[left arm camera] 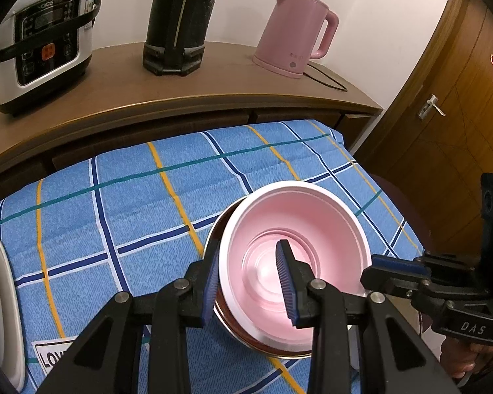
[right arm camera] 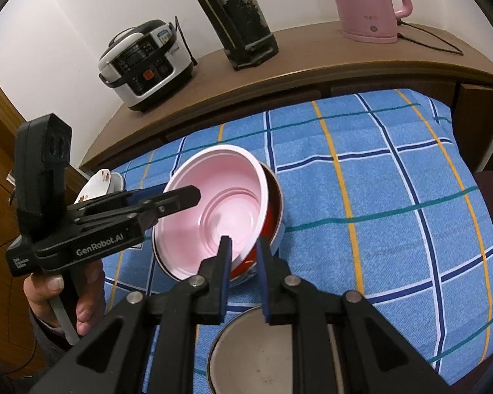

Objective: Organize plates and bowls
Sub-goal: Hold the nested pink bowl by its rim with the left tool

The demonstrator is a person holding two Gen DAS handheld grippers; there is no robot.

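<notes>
Both claws clamp the pink bowl (left arm camera: 295, 246) rim, left claw (left arm camera: 251, 282) and right claw (right arm camera: 243, 262); press evenly so it nests level in the red bowl (right arm camera: 274, 213).

Right claw (right arm camera: 243, 256) clamps the pink bowl (right arm camera: 213, 210) and red bowl (right arm camera: 274, 210) rims

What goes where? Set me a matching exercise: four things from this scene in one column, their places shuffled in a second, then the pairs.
Things:
1. pink bowl
2. pink kettle
3. rice cooker
4. flowered plate

Places:
A. right end of the sideboard
B. far left edge of the blue checked cloth
C. nested in a red bowl
D. left end of the sideboard

Pairs: 1-C, 2-A, 3-D, 4-B
</notes>
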